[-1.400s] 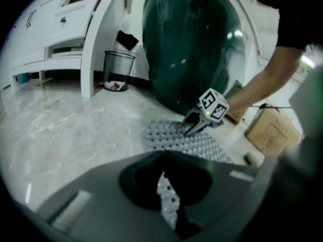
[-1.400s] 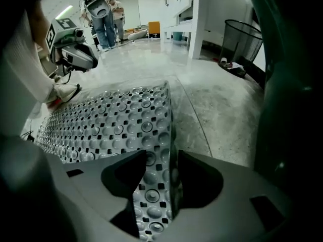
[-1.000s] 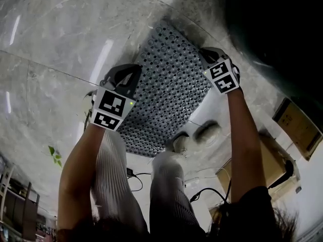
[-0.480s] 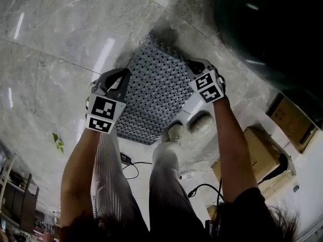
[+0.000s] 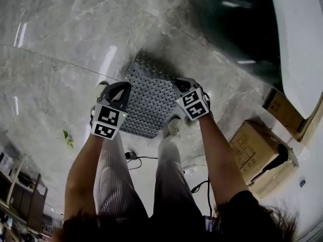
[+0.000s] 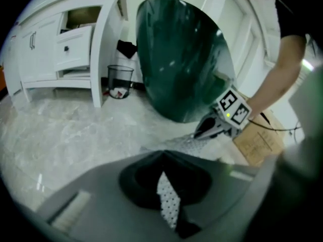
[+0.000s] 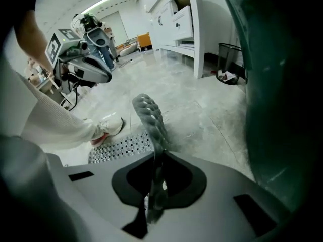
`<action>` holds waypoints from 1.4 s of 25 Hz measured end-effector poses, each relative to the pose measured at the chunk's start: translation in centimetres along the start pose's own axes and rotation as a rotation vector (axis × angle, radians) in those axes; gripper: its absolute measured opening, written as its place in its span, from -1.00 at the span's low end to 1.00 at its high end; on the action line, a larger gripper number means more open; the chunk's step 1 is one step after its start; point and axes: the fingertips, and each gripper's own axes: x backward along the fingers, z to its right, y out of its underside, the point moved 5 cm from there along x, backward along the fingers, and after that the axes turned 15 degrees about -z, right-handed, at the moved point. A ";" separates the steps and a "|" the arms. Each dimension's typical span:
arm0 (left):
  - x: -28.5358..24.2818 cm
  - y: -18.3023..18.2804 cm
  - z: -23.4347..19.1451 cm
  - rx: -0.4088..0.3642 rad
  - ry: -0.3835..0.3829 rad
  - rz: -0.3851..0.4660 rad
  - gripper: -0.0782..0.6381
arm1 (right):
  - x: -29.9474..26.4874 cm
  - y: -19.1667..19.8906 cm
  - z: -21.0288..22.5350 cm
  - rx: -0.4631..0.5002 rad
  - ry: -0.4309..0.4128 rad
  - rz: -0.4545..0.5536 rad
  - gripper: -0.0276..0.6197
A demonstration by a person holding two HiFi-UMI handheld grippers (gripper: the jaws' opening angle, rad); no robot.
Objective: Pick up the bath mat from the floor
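The bath mat (image 5: 149,101) is a grey rubbery sheet full of round holes, hanging off the marble floor between the two grippers. My left gripper (image 5: 117,92) is shut on its left edge; in the left gripper view a strip of the perforated bath mat (image 6: 168,201) is pinched between the jaws. My right gripper (image 5: 182,87) is shut on the opposite edge, and in the right gripper view the bath mat (image 7: 151,120) curls up out of the jaws. The other gripper shows in each view: right gripper (image 6: 207,128), left gripper (image 7: 103,76).
A big dark green oval panel (image 5: 237,24) leans at the upper right. Cardboard boxes (image 5: 255,147) sit on the floor at right, cables (image 5: 136,160) by the person's feet. White cabinets (image 6: 65,39) and a black wire bin (image 6: 120,82) stand beyond.
Both grippers have drawn nearer to each other and toward the person with the mat in them; the mat looks smaller and more gathered, raised from the floor.
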 end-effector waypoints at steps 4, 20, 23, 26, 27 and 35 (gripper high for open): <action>2.0 -1.0 1.0 0.001 0.005 -0.013 -0.76 | 2.5 0.2 -1.9 -0.019 -0.033 -0.005 -0.88; 10.2 -1.7 7.2 0.056 -0.004 -0.023 -0.76 | 13.7 2.1 -8.9 -0.029 -0.131 0.021 -0.89; 12.3 -2.1 8.2 0.045 -0.003 -0.034 -0.76 | 16.0 2.3 -10.6 -0.003 -0.147 0.021 -0.89; 14.3 -2.4 9.3 0.022 0.002 -0.042 -0.76 | 18.2 2.4 -12.4 0.007 -0.166 0.032 -0.89; 14.9 -2.7 9.6 0.015 0.003 -0.040 -0.76 | 18.9 2.5 -12.8 0.004 -0.171 0.039 -0.89; 19.6 -4.2 12.2 -0.030 -0.002 -0.026 -0.76 | 24.1 3.5 -16.2 0.006 -0.219 0.071 -0.89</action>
